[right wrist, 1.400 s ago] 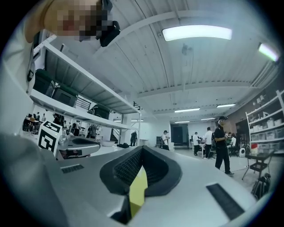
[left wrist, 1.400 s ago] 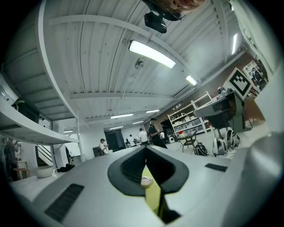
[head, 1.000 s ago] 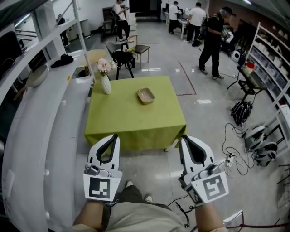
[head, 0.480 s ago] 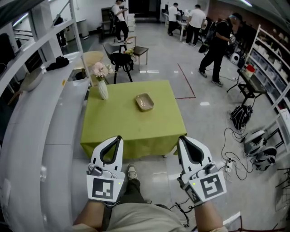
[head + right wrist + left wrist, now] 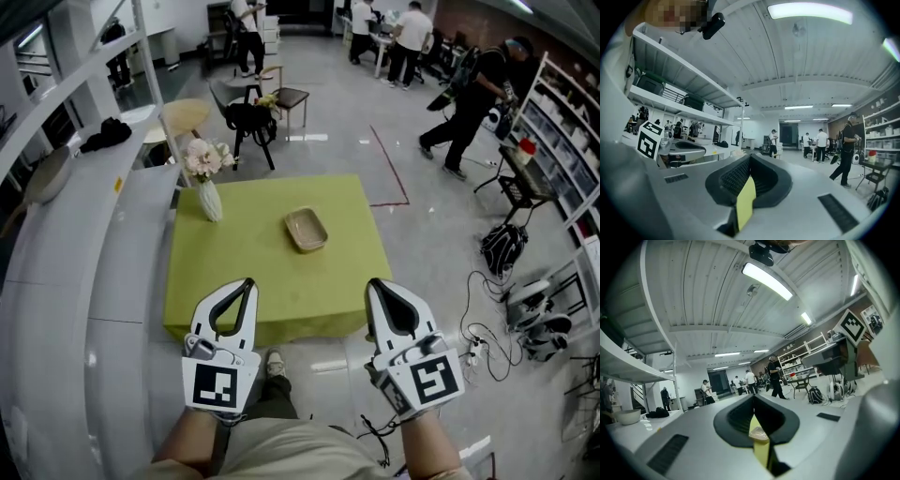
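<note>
L gripper point(image 5: 248, 282) and R gripper point(image 5: 372, 281) are held side by side, well apart, both pointing fwd toward the green table point(image 5: 253, 258). Tips of both sit over the table's near edge in the head view; can't tell height above it. L gripper view: jaws clenched, tips meeting, nothing gripped, only a sliver of green cloth and the tan dish showing through the loop betw. them. R gripper view: same, jaws pressed together at the tips and empty, w/ a strip of green cloth in the gap. On the table, the shallow tan dish point(image 5: 307, 230) lies near the middle, slightly right of centre, apart from both grippers. A white vase w/ pink flowers point(image 5: 208, 183) stands upright at the far left corner. Beyond the table is a dark chair point(image 5: 251, 118), and further back several people point(image 5: 408, 33) stand. White shelving point(image 5: 66, 281) runs along the left side. A shoe point(image 5: 274, 362) shows on the floor just below the table edge, betw. the grippers.
</note>
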`<state>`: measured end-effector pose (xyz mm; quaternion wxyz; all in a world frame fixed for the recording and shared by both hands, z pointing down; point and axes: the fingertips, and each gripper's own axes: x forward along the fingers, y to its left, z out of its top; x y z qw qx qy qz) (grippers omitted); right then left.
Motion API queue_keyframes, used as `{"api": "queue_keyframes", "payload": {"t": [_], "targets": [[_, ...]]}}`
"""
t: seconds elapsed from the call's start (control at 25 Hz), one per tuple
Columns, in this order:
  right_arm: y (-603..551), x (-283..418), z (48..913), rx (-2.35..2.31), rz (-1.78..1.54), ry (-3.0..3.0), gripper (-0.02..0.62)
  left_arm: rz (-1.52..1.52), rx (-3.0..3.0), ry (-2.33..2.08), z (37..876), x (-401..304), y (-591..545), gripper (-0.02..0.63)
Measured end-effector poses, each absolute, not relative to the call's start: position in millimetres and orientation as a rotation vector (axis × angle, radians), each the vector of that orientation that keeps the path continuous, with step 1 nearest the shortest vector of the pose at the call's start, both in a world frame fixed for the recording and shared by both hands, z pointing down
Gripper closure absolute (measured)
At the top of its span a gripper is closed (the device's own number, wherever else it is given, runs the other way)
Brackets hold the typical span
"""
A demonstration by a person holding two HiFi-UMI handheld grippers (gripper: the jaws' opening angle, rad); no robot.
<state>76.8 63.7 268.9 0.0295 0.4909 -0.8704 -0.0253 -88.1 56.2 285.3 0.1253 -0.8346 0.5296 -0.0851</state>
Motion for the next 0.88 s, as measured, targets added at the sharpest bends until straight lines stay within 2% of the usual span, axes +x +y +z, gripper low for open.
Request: {"api": "queue_keyframes", "payload": {"t": [0.56,0.88], "targets": [[-114,30,278,1.570,-0.013,-2.601,0.583,-0.284,-2.483,1.440,296,-132,-123,0.600],[-168,27,286,1.580,0.050,-2.588,0.583,-0.303,-2.498,1.432,307,-132,-176,0.599]]}}
